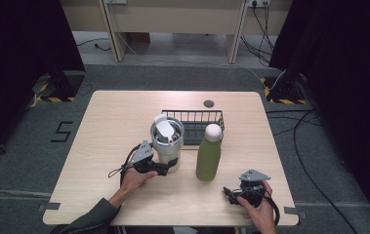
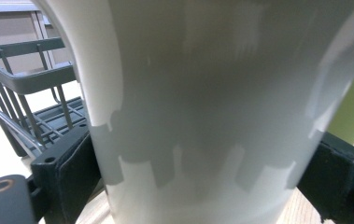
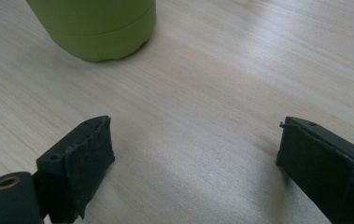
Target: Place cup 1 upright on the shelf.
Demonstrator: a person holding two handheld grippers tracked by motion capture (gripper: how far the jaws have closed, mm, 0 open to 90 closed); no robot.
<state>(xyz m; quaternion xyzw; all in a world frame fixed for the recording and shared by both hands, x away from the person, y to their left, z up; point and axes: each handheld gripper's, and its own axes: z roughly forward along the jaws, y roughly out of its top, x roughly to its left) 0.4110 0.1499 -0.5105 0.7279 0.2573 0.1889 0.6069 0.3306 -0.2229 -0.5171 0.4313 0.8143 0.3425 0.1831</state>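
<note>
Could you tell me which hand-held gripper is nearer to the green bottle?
Left, narrowly. The left hand-held gripper clamps the white tumbler right beside the green bottle; the right hand-held gripper sits open on the table, nearer the person.

Between my left jaws I see a smooth, glossy white tumbler (image 2: pixel 202 112); beyond my right jaws, a matt green bottle (image 3: pixel 97 28) on pale wood-grain table (image 3: pixel 202 93).

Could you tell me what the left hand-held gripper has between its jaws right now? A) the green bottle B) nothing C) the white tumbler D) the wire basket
C: in the left gripper view the white tumbler sits between both jaws of the left hand-held gripper, while the green bottle stands apart beside it.
</note>
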